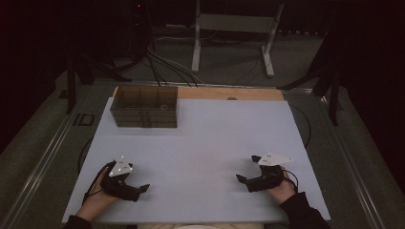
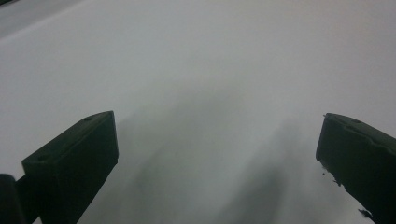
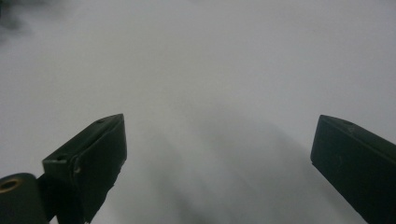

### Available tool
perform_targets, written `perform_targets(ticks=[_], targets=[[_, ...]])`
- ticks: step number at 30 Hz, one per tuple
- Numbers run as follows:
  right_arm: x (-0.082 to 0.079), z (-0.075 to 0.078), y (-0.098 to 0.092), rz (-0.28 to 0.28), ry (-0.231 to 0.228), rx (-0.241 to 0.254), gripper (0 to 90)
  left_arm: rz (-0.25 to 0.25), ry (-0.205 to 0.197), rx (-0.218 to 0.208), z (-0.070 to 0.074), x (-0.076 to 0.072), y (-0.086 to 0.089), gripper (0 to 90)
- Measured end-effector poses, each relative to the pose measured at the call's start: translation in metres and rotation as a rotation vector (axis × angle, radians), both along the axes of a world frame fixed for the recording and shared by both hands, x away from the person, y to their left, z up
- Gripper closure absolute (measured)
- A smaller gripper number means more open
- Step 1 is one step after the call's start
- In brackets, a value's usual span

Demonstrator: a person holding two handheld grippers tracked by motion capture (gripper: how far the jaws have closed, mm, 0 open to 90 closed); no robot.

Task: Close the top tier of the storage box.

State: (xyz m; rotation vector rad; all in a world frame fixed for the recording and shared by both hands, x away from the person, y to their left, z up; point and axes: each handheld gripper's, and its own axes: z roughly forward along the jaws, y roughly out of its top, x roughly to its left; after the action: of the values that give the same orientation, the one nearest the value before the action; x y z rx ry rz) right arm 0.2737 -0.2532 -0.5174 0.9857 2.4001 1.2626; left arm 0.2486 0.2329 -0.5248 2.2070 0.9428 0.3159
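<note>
A white board (image 1: 200,138) covers the table. At its back left stands a dark see-through box (image 1: 144,106) divided into several compartments; I cannot make out what is inside. My left gripper (image 1: 135,179) rests low over the board's front left, held in a hand. My right gripper (image 1: 247,168) is held over the front right. In the left gripper view the left gripper (image 2: 217,149) has its jaws wide apart over bare white board. The right gripper (image 3: 218,144) is likewise open with nothing between its jaws.
A wooden strip (image 1: 229,93) runs along the board's back edge. Beyond the table, a white stand (image 1: 197,47) and dark cables (image 1: 157,64) lie on the floor. Metal rails (image 1: 47,152) flank the table. The board's edge lies just behind both hands.
</note>
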Motion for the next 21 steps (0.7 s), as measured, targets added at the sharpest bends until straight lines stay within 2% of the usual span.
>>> perform_targets(ticks=[8,19,21], targets=[[0.0005,-0.0003,-0.0001,0.005,-0.003,-0.004,4.0,0.032,0.006,-0.015,-0.0044,0.0013,0.0087,0.0],[0.0001,-0.0005,0.0004,0.002,-0.006,-0.009,4.0,0.037,-0.006,-0.003,-0.0049,0.0017,0.0060,0.0],[0.0002,-0.0005,0.0003,0.001,-0.006,-0.009,4.0,0.043,-0.006,-0.014,-0.0042,0.0009,0.0060,0.0]])
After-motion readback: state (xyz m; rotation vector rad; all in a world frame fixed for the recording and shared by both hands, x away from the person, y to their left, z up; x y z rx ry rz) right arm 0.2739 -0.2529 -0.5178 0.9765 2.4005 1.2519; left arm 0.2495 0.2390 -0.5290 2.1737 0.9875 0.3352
